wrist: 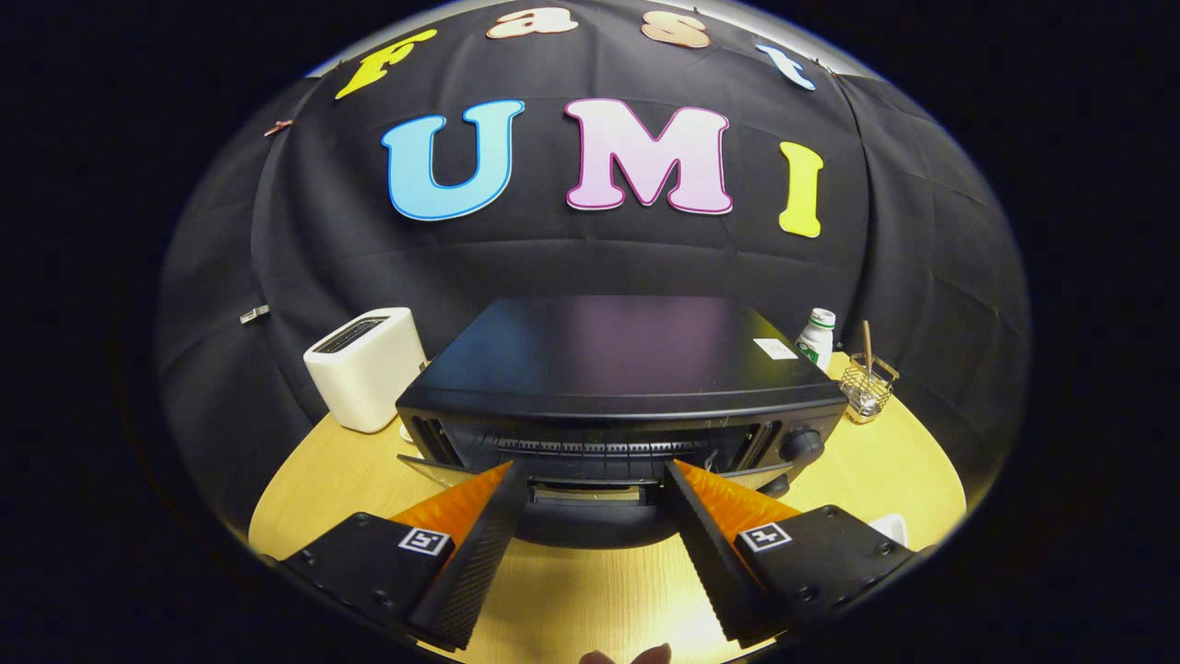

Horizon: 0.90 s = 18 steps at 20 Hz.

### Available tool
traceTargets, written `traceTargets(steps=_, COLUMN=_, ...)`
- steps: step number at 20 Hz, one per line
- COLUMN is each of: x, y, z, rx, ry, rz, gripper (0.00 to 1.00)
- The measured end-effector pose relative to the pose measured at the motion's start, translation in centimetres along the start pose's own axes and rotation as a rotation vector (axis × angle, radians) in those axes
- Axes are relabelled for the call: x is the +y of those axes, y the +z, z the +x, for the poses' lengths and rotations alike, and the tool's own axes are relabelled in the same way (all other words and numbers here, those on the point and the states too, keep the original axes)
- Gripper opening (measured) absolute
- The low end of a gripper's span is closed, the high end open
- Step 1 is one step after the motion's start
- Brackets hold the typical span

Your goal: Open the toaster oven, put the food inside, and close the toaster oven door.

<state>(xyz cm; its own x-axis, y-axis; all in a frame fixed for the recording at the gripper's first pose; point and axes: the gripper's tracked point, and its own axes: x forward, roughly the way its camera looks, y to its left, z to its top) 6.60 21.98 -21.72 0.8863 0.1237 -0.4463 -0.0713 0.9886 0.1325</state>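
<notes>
The hand-held gripper (595, 475) is released, fingers spread either side of the partly lowered door handle (590, 491) of the black metal toaster oven (618, 369) just ahead.

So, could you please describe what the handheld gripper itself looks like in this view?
The gripper has two long wedge-shaped fingers whose inner faces are ridged like fine teeth. Each finger sits on a blocky black mount with visible screws, and each mount carries a small square black-and-white tag near the finger's base. No cables are visible.

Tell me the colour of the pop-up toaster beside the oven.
White or cream toaster, left of the black toaster oven, clearest in the gripper view.
</notes>
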Motion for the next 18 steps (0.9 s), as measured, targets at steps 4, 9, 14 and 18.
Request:
traceTargets(steps=4, x=-0.1, y=-1.9, z=-1.3, rx=0.022, ry=-0.011, rz=-0.012, gripper=0.98)
traceTargets(steps=9, x=0.0, y=-4.5, z=-2.8, rx=0.061, ry=-0.023, rz=-0.039, gripper=0.98)
traceTargets(steps=14, x=-0.2, y=-7.1, z=-3.8, rx=0.116, ry=-0.021, rz=-0.057, gripper=0.98)
traceTargets(steps=18, x=-0.1, y=-10.5, z=-4.8, rx=0.175, ry=-0.004, rz=-0.118, gripper=0.98)
